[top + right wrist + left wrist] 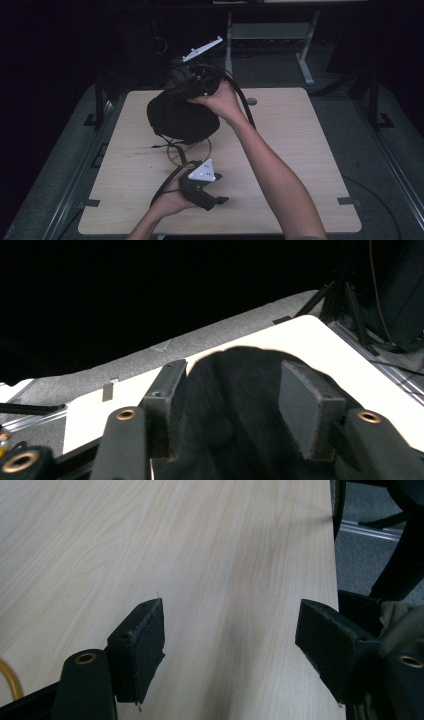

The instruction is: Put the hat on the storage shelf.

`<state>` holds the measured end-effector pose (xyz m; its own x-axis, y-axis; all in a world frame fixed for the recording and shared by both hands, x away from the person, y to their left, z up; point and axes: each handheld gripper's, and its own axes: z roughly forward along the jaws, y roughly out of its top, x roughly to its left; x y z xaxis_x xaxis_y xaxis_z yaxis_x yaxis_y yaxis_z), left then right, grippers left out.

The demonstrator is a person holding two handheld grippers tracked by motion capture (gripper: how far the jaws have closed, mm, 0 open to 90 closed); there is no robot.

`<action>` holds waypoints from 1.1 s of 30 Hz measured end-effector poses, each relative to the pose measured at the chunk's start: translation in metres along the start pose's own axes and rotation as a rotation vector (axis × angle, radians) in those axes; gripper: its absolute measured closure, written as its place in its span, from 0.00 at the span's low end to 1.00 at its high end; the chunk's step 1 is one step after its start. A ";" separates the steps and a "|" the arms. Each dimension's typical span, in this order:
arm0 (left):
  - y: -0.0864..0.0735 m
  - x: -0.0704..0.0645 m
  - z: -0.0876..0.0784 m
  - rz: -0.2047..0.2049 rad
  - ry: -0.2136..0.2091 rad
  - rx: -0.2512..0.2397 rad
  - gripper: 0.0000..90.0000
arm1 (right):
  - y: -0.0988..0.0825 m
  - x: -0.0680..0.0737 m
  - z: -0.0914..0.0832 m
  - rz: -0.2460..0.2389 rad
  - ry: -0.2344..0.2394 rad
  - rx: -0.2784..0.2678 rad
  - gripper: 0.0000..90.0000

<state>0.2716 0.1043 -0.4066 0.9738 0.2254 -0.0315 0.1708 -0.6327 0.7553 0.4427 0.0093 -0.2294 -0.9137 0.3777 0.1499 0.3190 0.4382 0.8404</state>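
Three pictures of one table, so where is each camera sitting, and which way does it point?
High view: above the person's side, looking forward and down on the wooden table; both forearms show, with left gripper and right gripper.
Left gripper view: rides the left gripper, looking across bare tabletop between its open jaws.
Right gripper view: rides the right gripper, looking down on the black bag.
Shared: that bag also shows from above.

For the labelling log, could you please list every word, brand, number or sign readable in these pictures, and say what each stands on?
None: no readable text in any view.
The wooden table is plain.
The black cloth bundle shows no tag or print.
The left gripper carries a grey plate with small dots, no letters.
The right gripper has bare black pads.
The yellow ring is unmarked.
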 end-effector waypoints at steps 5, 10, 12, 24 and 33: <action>-0.001 0.001 -0.002 -0.011 0.009 -0.013 0.31 | -0.011 -0.004 -0.016 0.020 -0.004 -0.019 0.46; -0.002 0.001 -0.002 -0.020 0.023 -0.016 0.31 | -0.021 -0.007 -0.027 0.025 -0.016 -0.023 0.42; -0.002 0.001 -0.003 -0.014 0.029 -0.017 0.31 | -0.024 -0.008 -0.030 0.030 -0.015 -0.030 0.42; -0.003 0.003 -0.005 -0.034 0.051 -0.041 0.29 | -0.037 -0.009 -0.047 0.043 -0.007 -0.053 0.40; -0.004 0.004 -0.005 -0.039 0.055 -0.049 0.29 | -0.051 -0.013 -0.059 0.058 -0.001 -0.063 0.40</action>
<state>0.2735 0.1113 -0.4060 0.9565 0.2906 -0.0266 0.2000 -0.5862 0.7851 0.4236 -0.0663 -0.2429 -0.8938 0.4017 0.1993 0.3553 0.3631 0.8613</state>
